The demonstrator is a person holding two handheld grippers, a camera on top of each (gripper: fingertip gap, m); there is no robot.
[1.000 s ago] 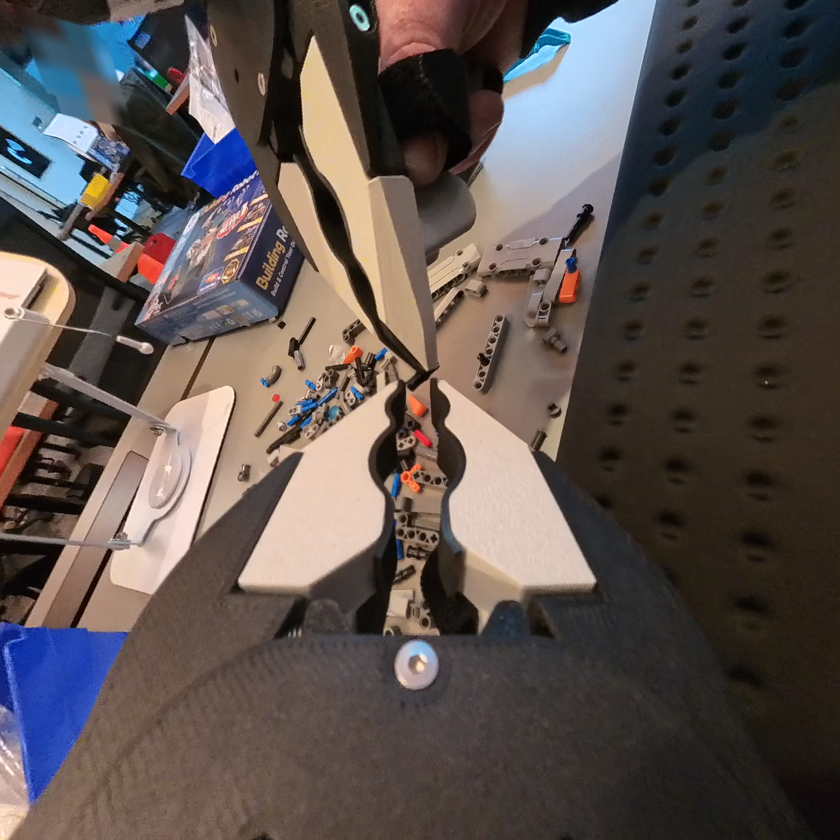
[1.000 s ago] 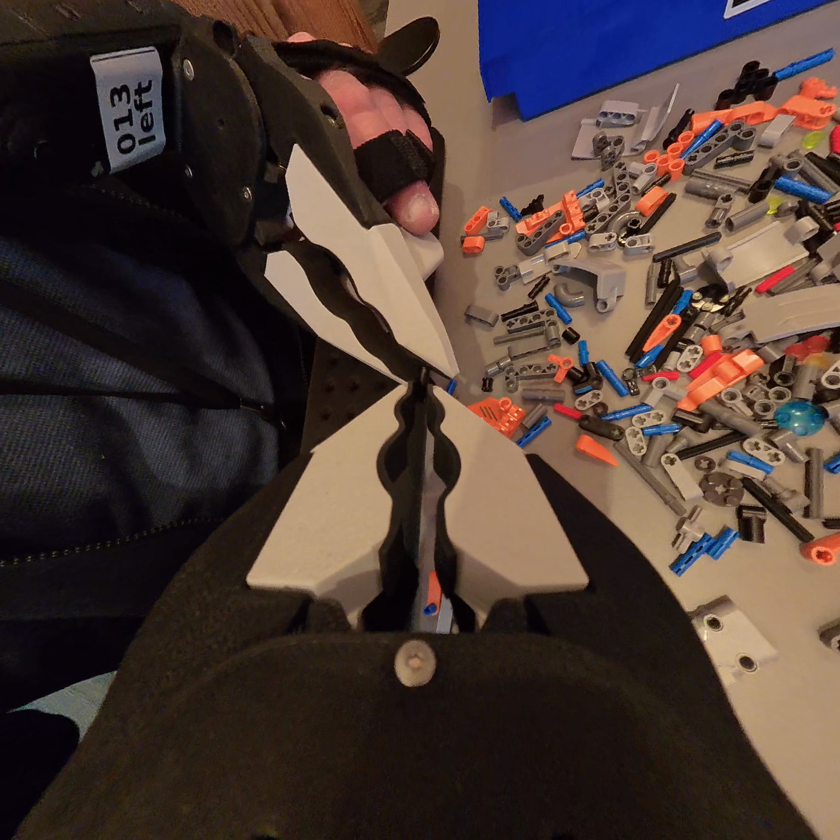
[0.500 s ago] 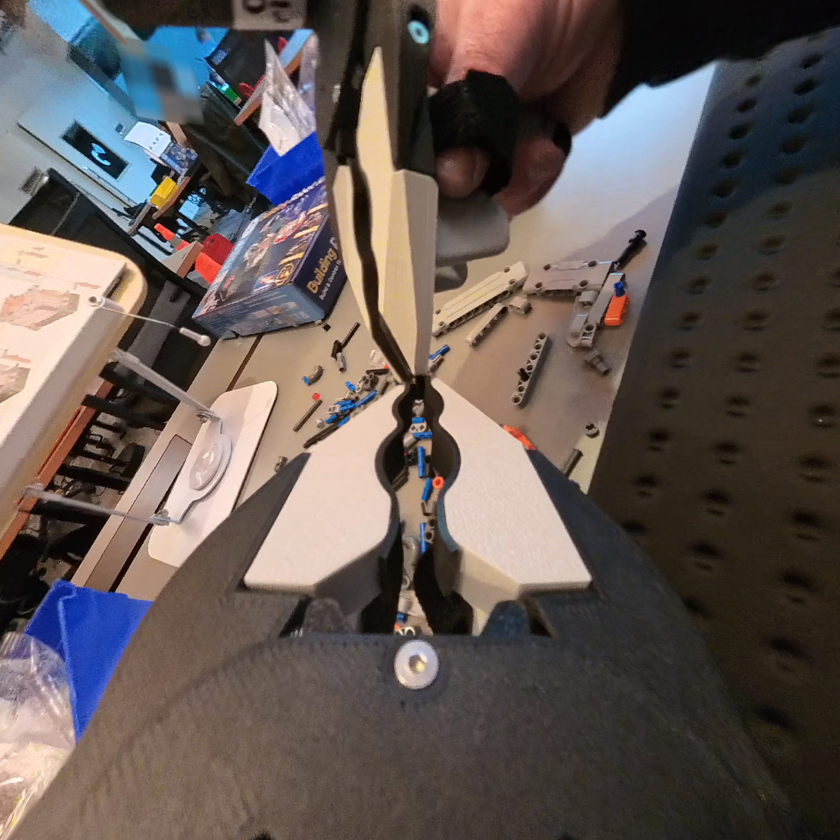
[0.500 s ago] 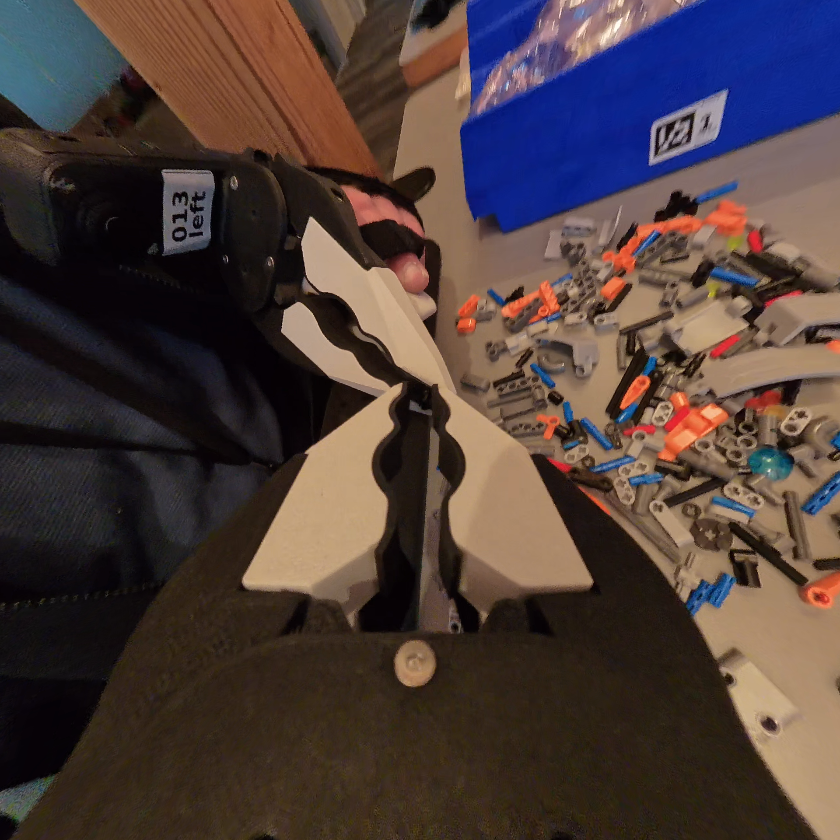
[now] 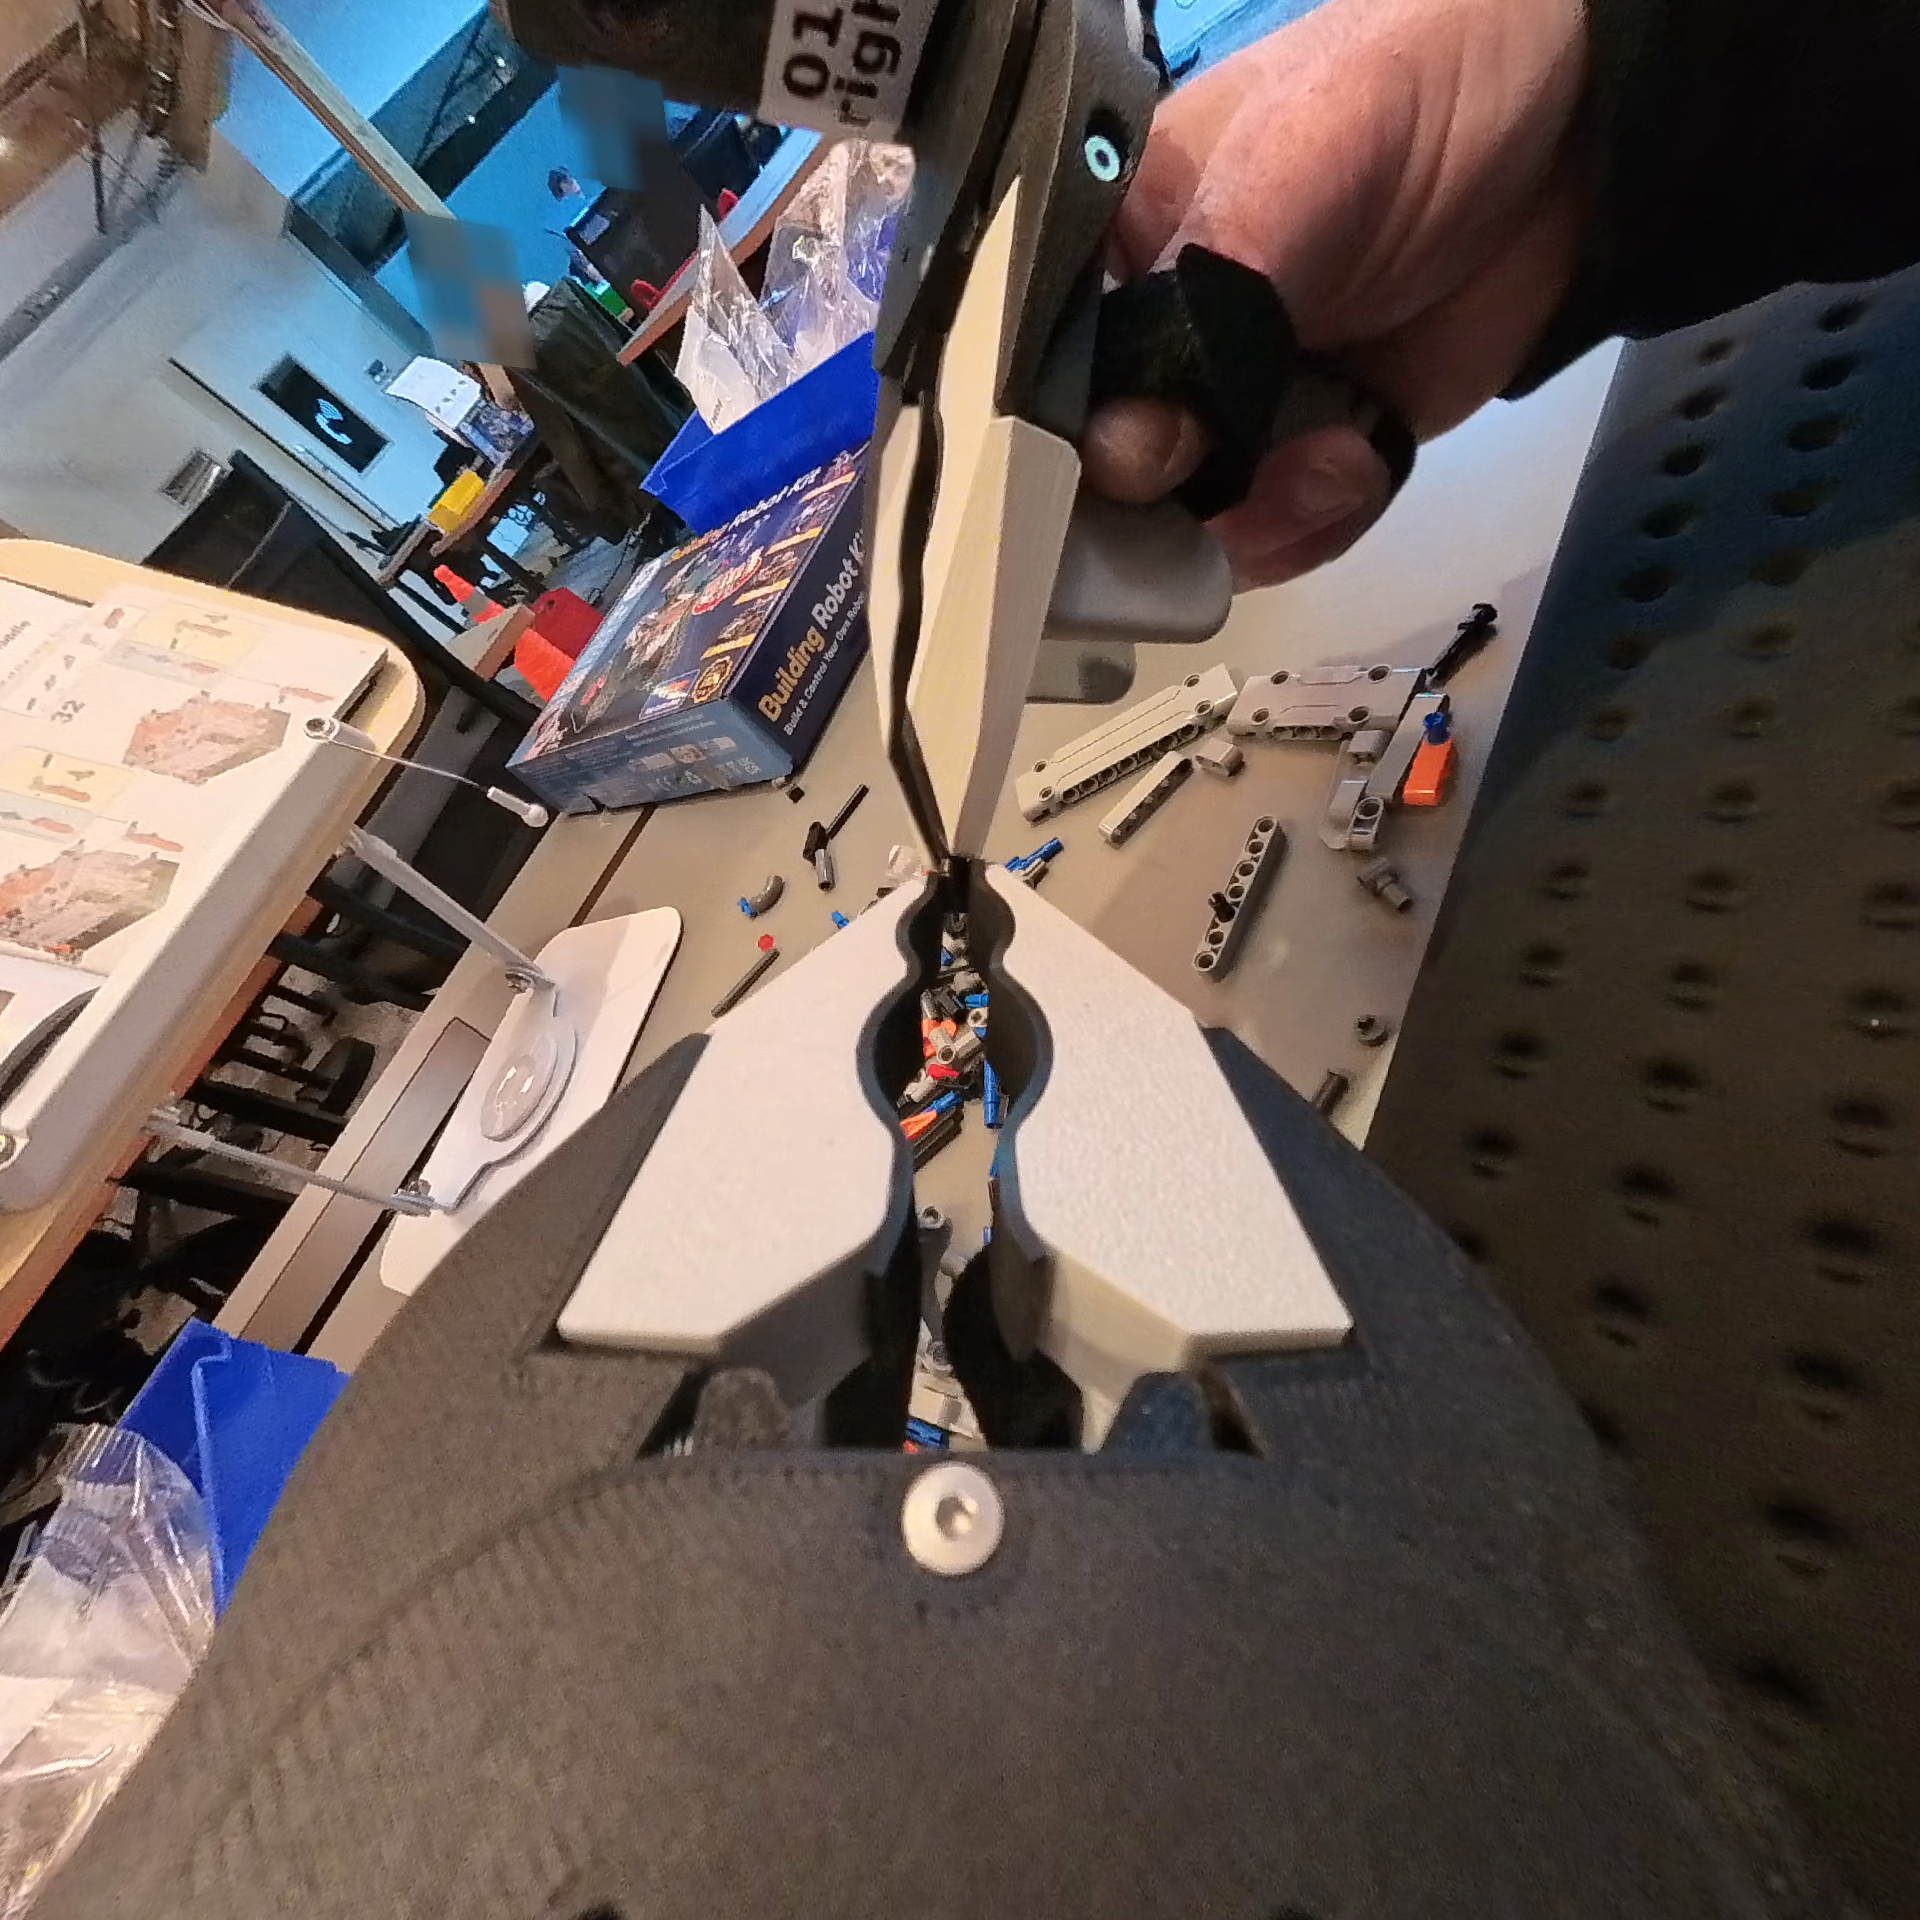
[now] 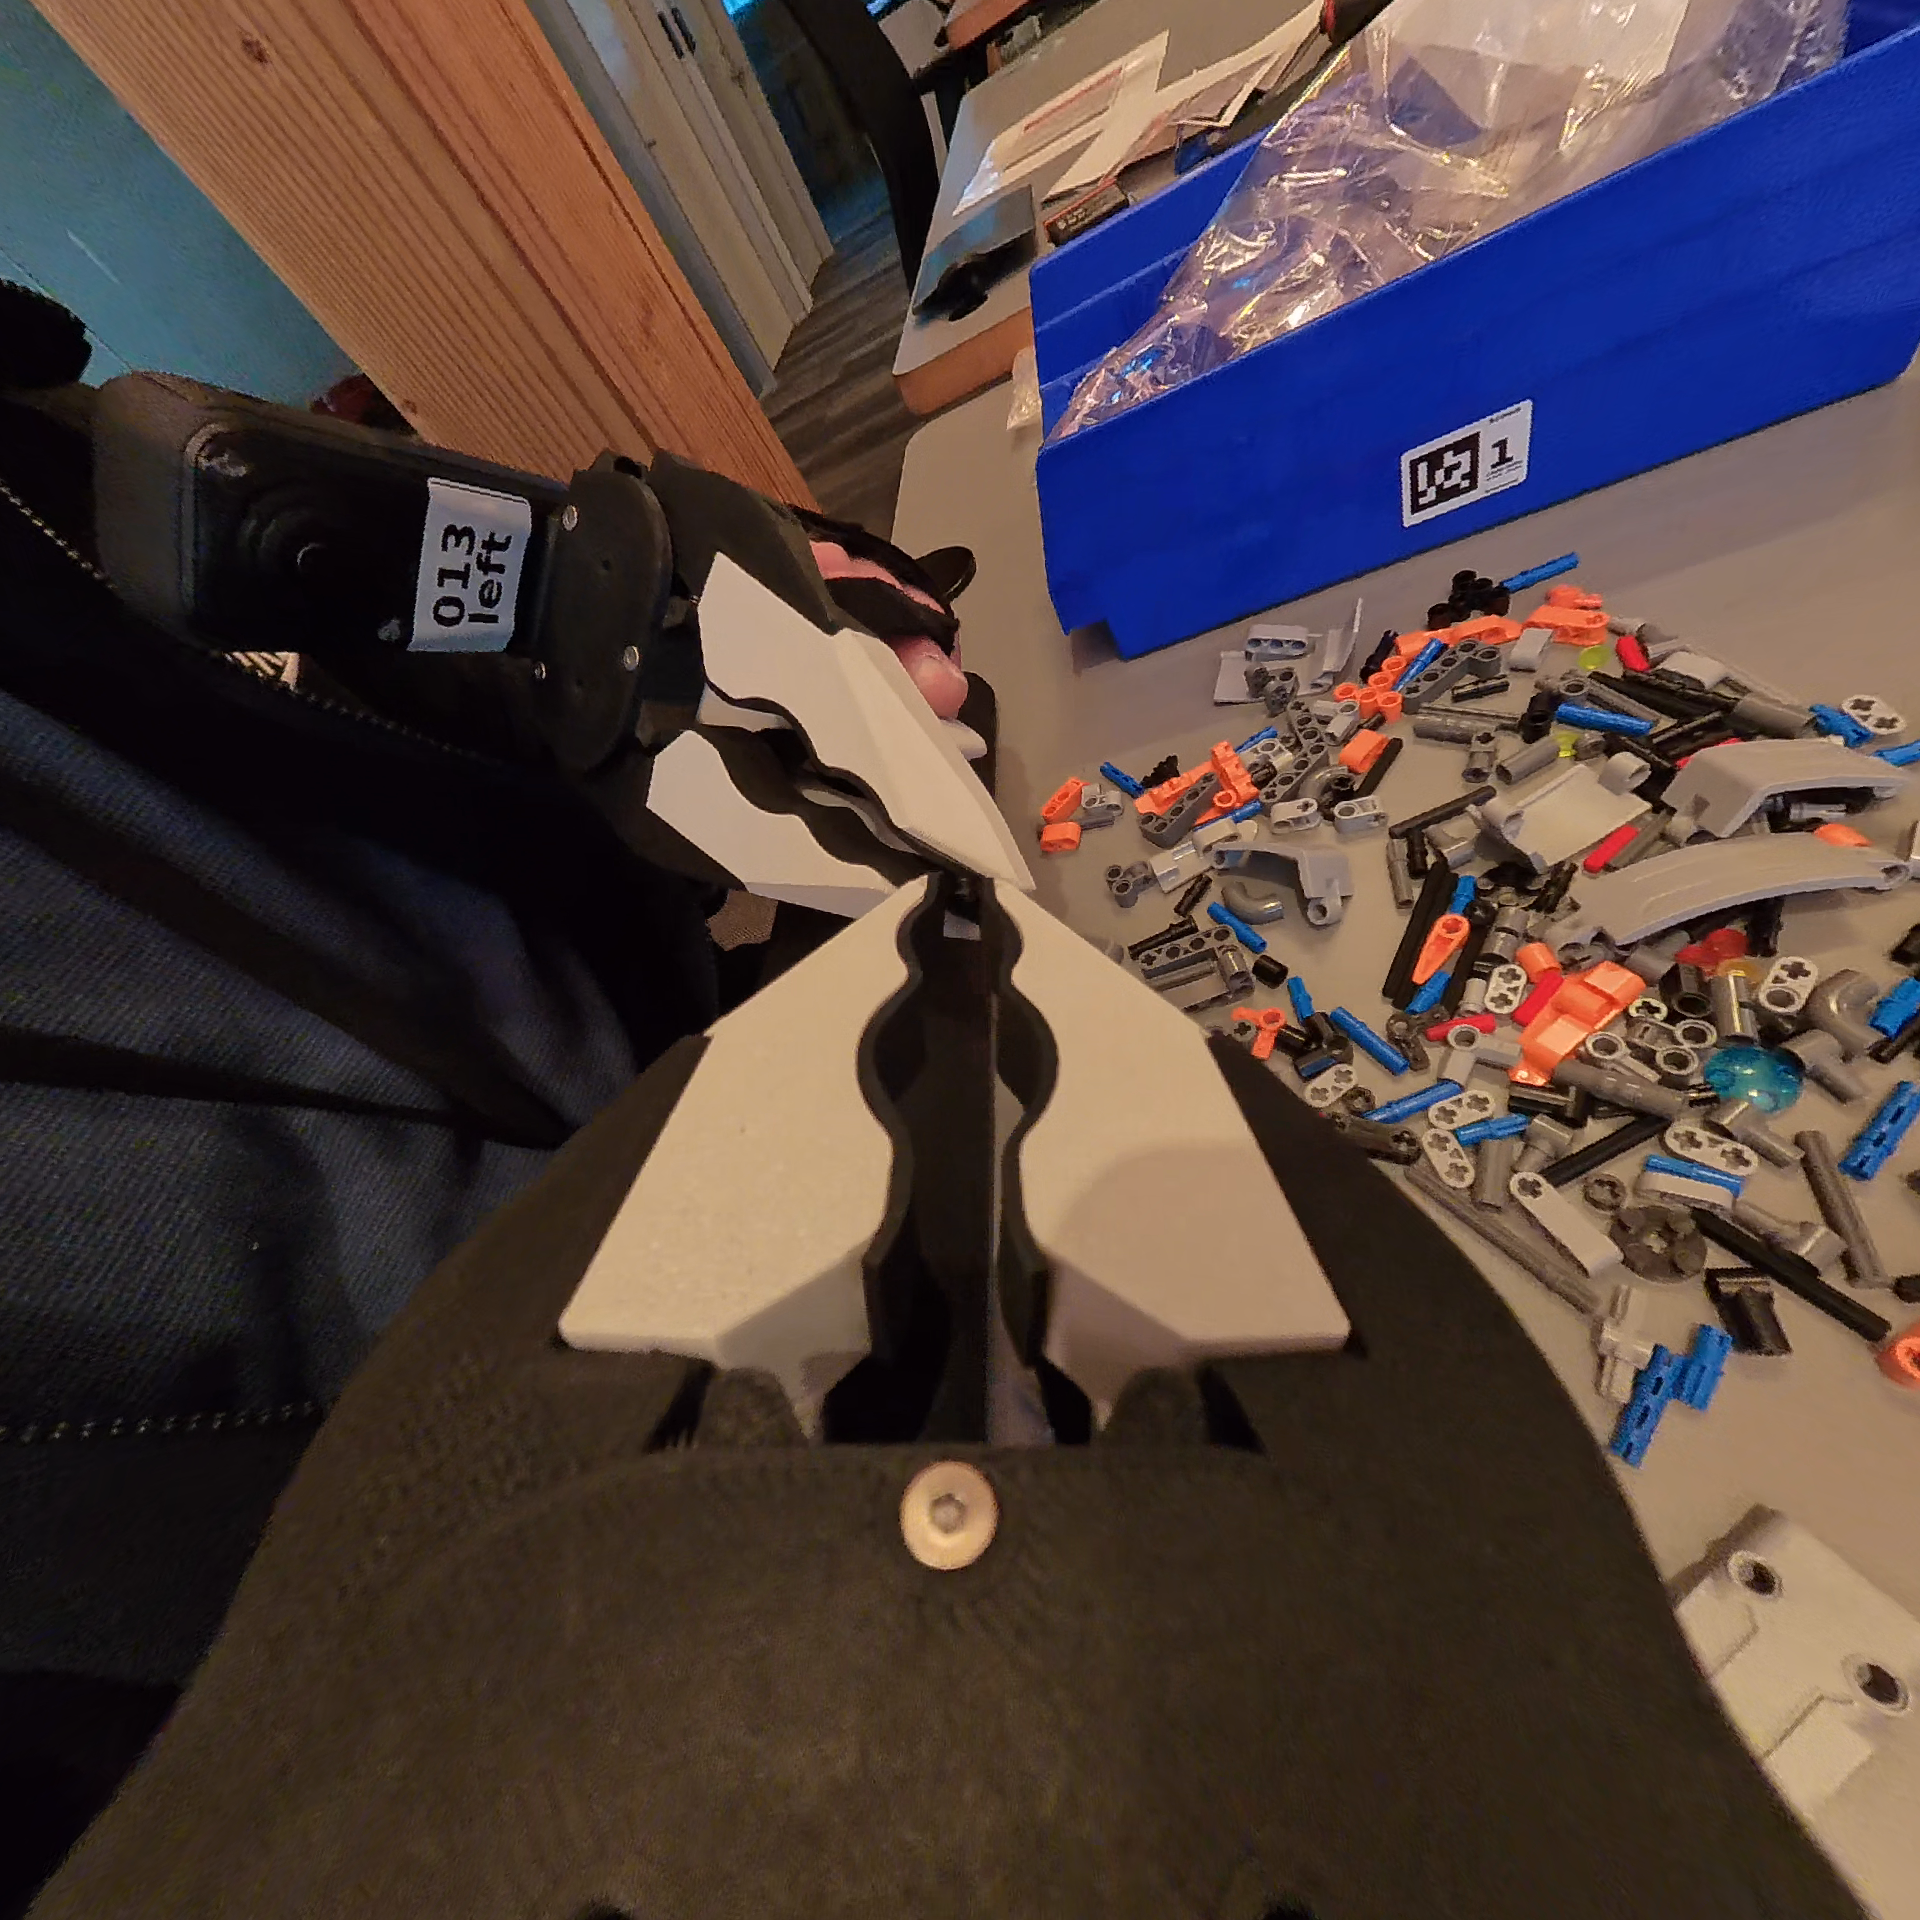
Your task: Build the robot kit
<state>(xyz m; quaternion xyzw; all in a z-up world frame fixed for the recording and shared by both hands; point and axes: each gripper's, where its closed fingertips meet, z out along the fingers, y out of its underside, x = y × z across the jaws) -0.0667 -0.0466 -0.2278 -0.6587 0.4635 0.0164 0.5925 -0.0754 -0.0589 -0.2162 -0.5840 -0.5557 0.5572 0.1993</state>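
Observation:
My two grippers meet tip to tip above the table edge. In the left wrist view my left gripper (image 5: 954,881) is shut, with a small black piece (image 5: 952,868) pinched at its tips. The right gripper (image 5: 948,847), held by a hand, comes down from above onto the same piece. In the right wrist view my right gripper (image 6: 961,899) is closed on the small black piece (image 6: 962,891). The left gripper (image 6: 1000,875) reaches in from the upper left and touches it.
A pile of small grey, black, blue and orange building parts (image 6: 1558,935) lies right of the grippers, with a blue bin (image 6: 1455,343) behind. Grey beams (image 5: 1132,748), a kit box (image 5: 717,675), an instruction booklet on a stand (image 5: 156,769) and a black perforated chair back (image 5: 1714,935) surround them. Left and right tips are no more than a few centimetres apart.
My left jaws closed from open onto the black piece at the right gripper's tips. My right jaws opened a little and closed on it again. Both grippers rose and tilted.

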